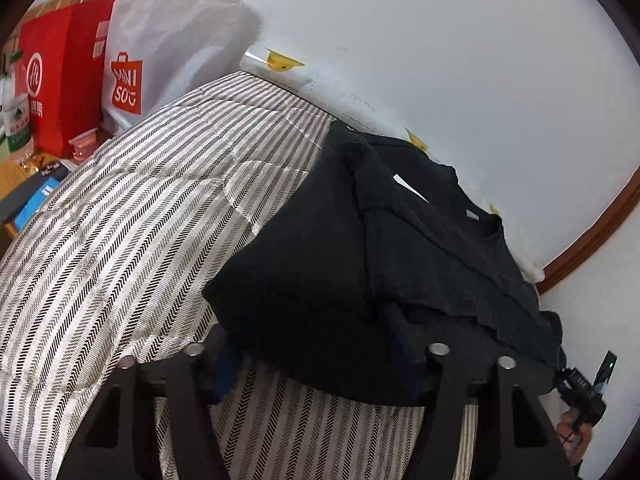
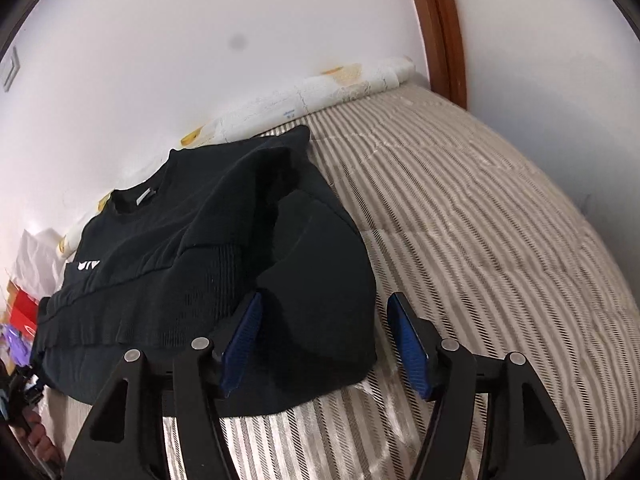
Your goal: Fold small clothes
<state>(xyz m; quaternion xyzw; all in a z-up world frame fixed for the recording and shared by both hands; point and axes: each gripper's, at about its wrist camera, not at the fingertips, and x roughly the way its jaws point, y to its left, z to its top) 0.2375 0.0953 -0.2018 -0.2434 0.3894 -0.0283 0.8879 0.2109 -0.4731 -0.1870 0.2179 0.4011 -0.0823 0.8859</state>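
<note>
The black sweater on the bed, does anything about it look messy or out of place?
Yes. The black sweater lies flat on the striped bedspread, but its sleeve on the right gripper side is folded in loosely, puffed up and rumpled instead of flat.

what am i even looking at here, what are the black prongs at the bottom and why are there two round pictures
The black prongs are hand-held grippers, one in each of a person's hands; no robot arm is involved. Each gripper carries a wide-angle camera looking forward along its two fingers, which is why you get two round, bent pictures.

One picture is from the left gripper, the other from the right gripper. Both look at a black sweater lying on a striped bedspread beside a white wall. A sleeve is already folded across the body.

The right gripper's blue pads are spread apart around the sweater's near corner, gripping nothing. The left gripper's fingers also stand apart, with the hem between them. Shopping bags stand beyond the bed.
</note>
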